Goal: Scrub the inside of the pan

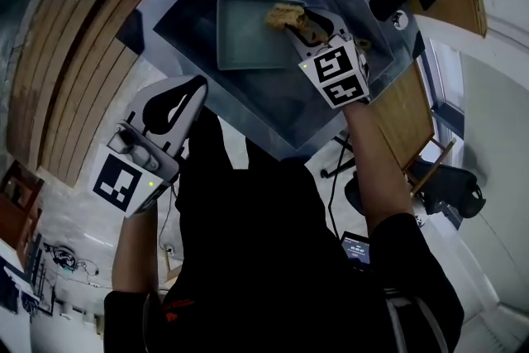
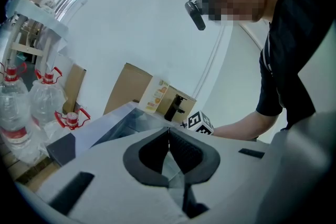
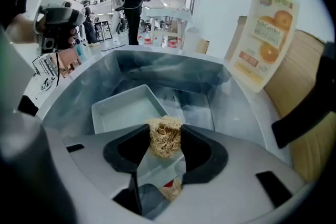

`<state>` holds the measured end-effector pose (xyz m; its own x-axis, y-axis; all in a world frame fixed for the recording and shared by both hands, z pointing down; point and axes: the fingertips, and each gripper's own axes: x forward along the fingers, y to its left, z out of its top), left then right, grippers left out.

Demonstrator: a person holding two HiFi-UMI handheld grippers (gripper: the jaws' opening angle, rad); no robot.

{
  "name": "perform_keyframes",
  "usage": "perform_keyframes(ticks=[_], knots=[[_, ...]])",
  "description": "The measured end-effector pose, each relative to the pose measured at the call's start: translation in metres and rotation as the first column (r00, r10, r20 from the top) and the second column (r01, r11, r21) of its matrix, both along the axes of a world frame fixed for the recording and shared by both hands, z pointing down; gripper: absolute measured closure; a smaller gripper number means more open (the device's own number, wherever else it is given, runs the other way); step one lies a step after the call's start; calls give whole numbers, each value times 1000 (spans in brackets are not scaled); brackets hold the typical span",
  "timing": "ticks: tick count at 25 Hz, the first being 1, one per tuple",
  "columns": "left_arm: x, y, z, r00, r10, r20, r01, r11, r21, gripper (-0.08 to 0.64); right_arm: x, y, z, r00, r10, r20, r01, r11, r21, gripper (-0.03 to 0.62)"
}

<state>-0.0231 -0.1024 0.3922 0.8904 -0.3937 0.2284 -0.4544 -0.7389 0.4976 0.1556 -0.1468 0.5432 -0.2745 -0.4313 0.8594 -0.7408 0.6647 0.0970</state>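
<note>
Right gripper view: right gripper [image 3: 166, 131] clamps a fibrous scrubber [image 3: 164, 142] at the pan's [image 3: 121, 110] edge. Left gripper [image 2: 169, 139] is closed and empty; the unheld pan may slide under scrubbing.

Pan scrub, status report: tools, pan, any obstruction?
Right tool shut on fibrous scrubber, at corner of pan in sink. Left tool shut, empty, outside the sink. Nothing in the way.

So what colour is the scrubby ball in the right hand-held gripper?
Pale straw-tan. The scrubby ball shows best in the right gripper view.
</note>
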Motion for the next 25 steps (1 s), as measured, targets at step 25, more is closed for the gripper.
perform_keyframes(ticks=[25], knots=[[-64, 5, 11, 997, -83, 6, 83, 996, -21, 541, -93, 6, 16, 979, -204, -24, 203, 978, -38, 403]])
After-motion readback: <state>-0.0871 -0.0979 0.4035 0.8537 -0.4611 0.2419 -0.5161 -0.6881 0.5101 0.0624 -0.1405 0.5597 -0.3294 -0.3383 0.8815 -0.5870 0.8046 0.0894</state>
